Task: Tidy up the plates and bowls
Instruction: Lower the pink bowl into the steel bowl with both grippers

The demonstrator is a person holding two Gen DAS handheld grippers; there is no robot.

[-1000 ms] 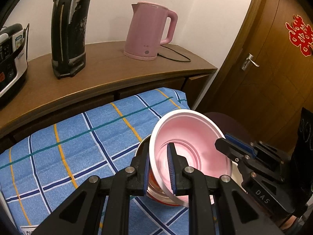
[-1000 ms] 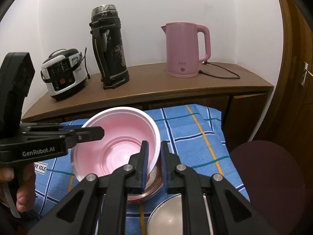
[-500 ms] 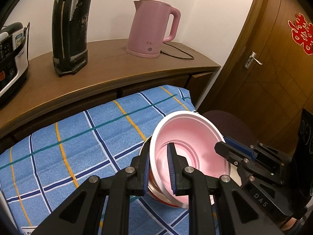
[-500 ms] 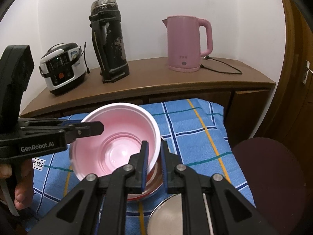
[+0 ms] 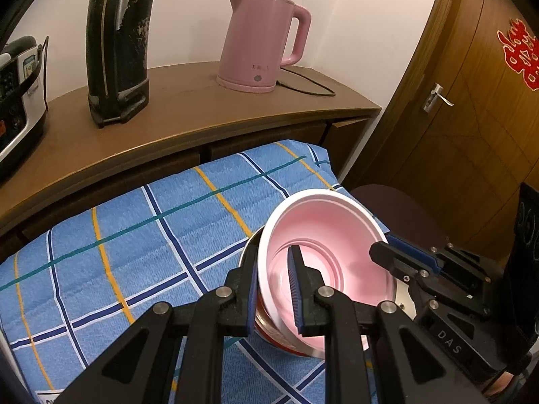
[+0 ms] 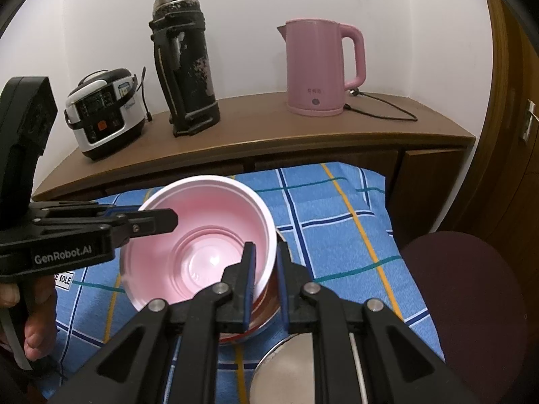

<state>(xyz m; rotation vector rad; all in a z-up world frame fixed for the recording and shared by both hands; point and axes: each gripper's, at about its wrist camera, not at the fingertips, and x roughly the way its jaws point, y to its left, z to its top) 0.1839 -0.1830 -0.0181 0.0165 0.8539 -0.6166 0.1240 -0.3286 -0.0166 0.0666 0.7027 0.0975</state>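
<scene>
Blue checked cloth (image 5: 141, 235), both grippers clamping pink bowl (image 5: 323, 235) rim

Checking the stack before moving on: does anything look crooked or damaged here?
Yes. The pink bowl, gripped at opposite rims by the left gripper and right gripper, sits tilted in the bowl beneath. The black flask looks badly worn.
</scene>
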